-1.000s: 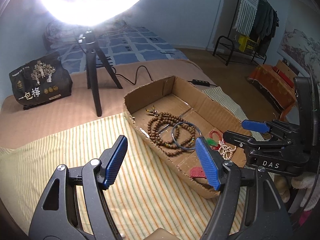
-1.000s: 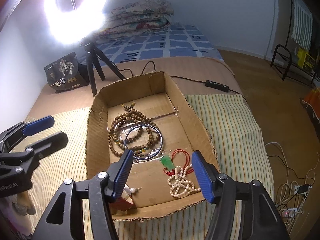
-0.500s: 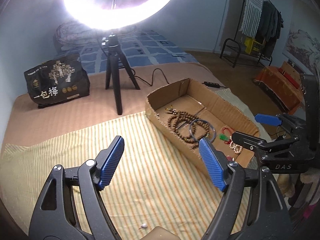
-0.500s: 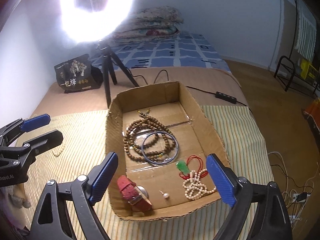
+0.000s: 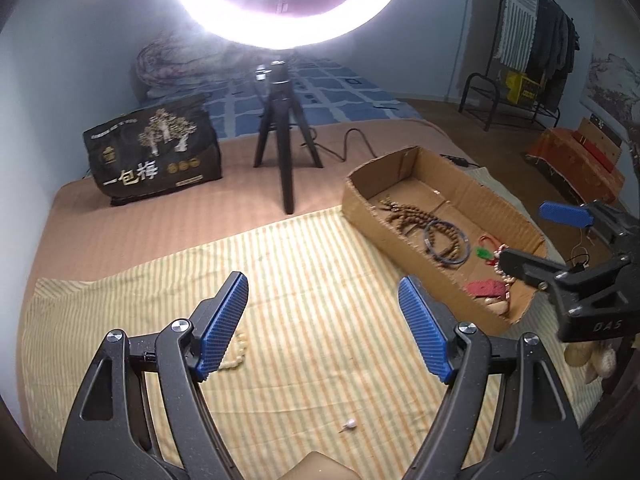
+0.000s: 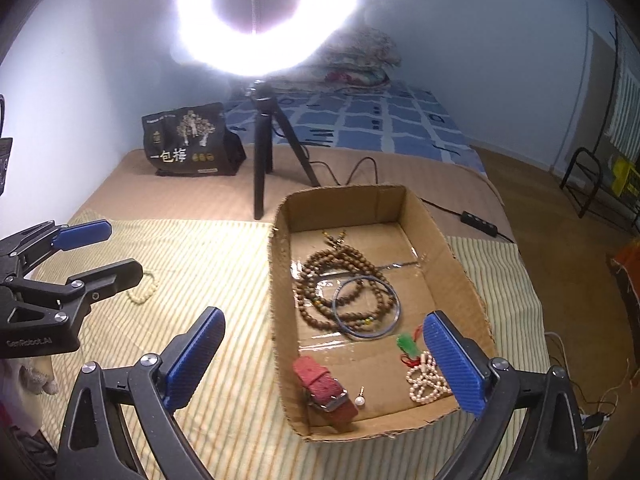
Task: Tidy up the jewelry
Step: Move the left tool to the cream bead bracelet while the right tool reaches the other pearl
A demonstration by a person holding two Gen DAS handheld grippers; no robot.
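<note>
A cardboard box point(image 6: 462, 264) point(image 5: 384, 232) on the striped cloth holds brown wooden beads point(image 6: 340, 276), a blue bangle point(image 6: 366, 306), a green and red pendant point(image 6: 408, 344), a pearl strand point(image 6: 426, 380), a red watch point(image 6: 324, 386) and a pearl earring point(image 6: 360, 400). Outside the box lie a pale bead bracelet point(image 6: 142, 290) point(image 5: 236, 354) and a small pearl stud point(image 5: 350, 425). My left gripper point(image 5: 322, 326) is open and empty above the cloth, left of the box. My right gripper point(image 6: 320, 360) is open and empty over the box's near left corner.
A ring light on a black tripod point(image 6: 262, 148) stands behind the box, its cable trailing right. A black printed bag point(image 6: 188, 142) sits at the back left. A power strip point(image 6: 478, 222) lies right of the box. A clothes rack point(image 5: 516, 64) stands far right.
Both grippers have pulled back and away from the box. The left one swung left over the striped cloth. The right one rose, its jaws wider apart.
</note>
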